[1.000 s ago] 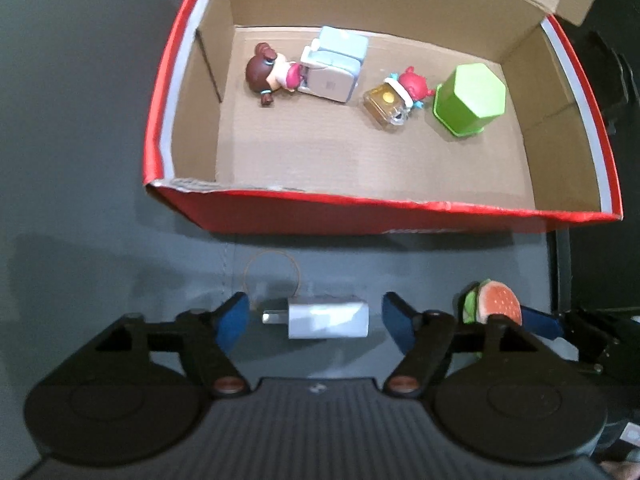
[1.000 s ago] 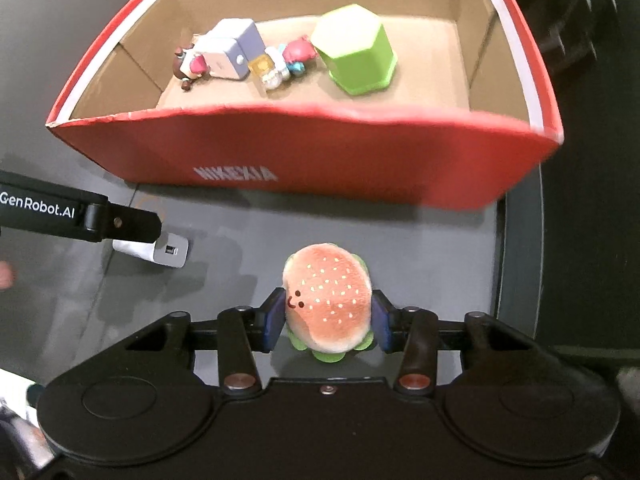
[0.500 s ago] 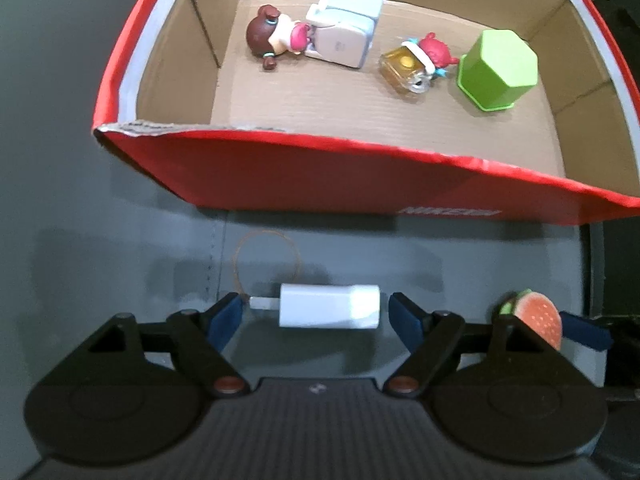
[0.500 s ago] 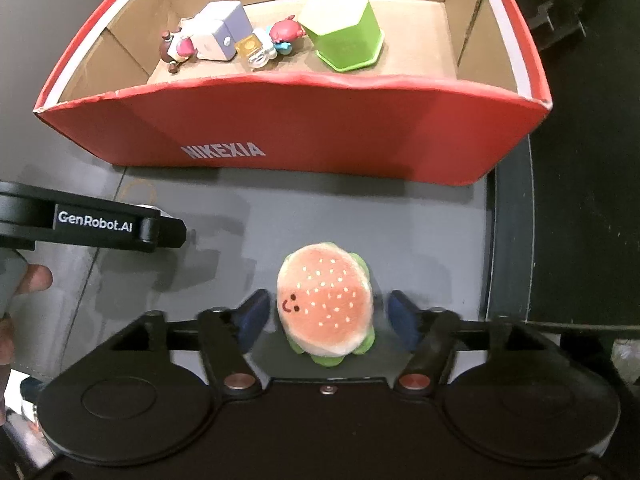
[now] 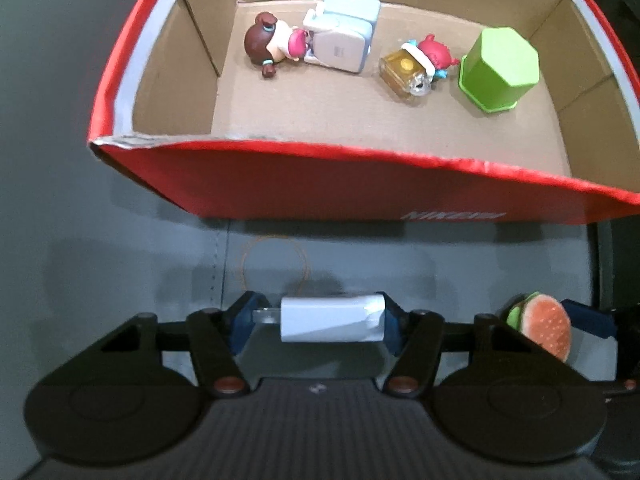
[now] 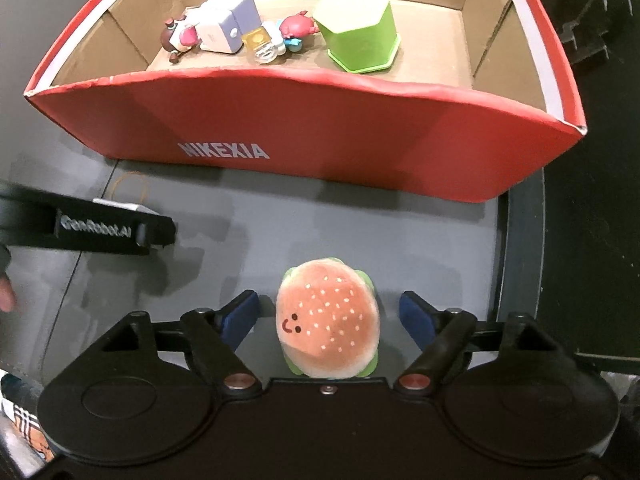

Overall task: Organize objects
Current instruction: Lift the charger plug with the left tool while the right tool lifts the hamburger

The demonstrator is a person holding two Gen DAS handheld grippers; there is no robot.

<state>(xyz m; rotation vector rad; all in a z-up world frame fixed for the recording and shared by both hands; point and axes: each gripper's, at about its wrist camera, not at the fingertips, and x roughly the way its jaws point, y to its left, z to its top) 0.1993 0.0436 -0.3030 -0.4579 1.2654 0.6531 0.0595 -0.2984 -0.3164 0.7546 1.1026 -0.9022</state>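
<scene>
Two claws hung over the grey desk (image 6: 248, 216) in front of the red box (image 5: 360, 184), each pointing steeply down. The left claw (image 5: 318, 320) had just been closing and its blue pads now pressed on the charger (image 5: 332, 319), one pad on the prong end and the other on the rounded end. The charger lay crosswise between them, low over the desk just short of the box's near wall. The right claw (image 6: 328, 314) had just been opening; its pads stood clear on both sides of the burger toy (image 6: 328, 316), which sat loose on the desk between them.

The likeliest trouble lay in the left grip. One pad seemed to bear on the thin metal prongs rather than the body, so the charger could pivot or slip out when lifted. A low carry could also knock it against the box's near wall and push the box back. A thin rubber band (image 5: 274, 264) lay on the desk beside the charger and might snag on a pad. Inside the box the doll (image 5: 274, 42), white cube (image 5: 340, 40), small figure (image 5: 416, 64) and green cup (image 5: 498, 68) crowded the far side, so a careless drop there could topple them. On the right, the burger toy was soft and rounded, and an off-centre squeeze might roll it away.
</scene>
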